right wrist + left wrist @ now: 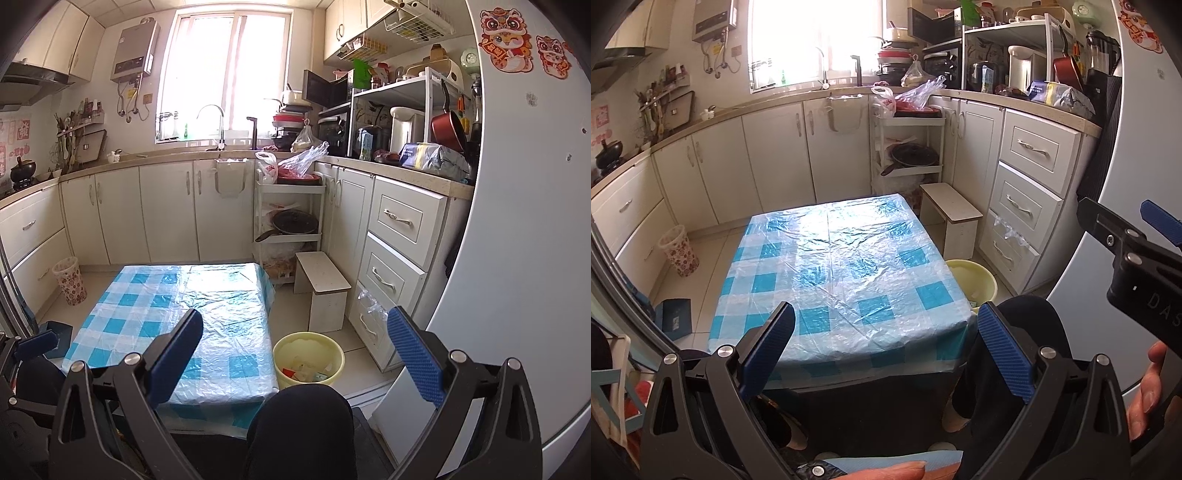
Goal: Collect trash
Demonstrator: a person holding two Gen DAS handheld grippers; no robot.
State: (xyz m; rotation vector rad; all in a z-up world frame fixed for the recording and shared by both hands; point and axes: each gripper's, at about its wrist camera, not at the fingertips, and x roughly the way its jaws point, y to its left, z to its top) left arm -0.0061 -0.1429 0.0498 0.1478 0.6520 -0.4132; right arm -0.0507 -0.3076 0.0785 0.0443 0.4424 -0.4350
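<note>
Trash: scraps lie inside the yellow bin on the floor, red and pale bits at its bottom. No loose trash shows on the surface; its blue-check plastic cover is bare.

Bin lies ahead of the right claw, low between its fingers and just right of the surface's near corner. From the left claw it sits ahead and to the right, past the surface's right edge. Right claw is nearer, by my judgement; any drop into the bin would fall to it. Bin is round, so no long axis to line up on.

Both claws: fingers wide apart, nothing held.

Right view shows the bin's whole mouth and its contents. Left view shows only a slice of rim behind the surface corner, contents hidden. Left view alone shows the right claw from the side, far right, with fingers of a hand on its handle.

A dark knee sits under the right claw, just short of the bin.
</note>
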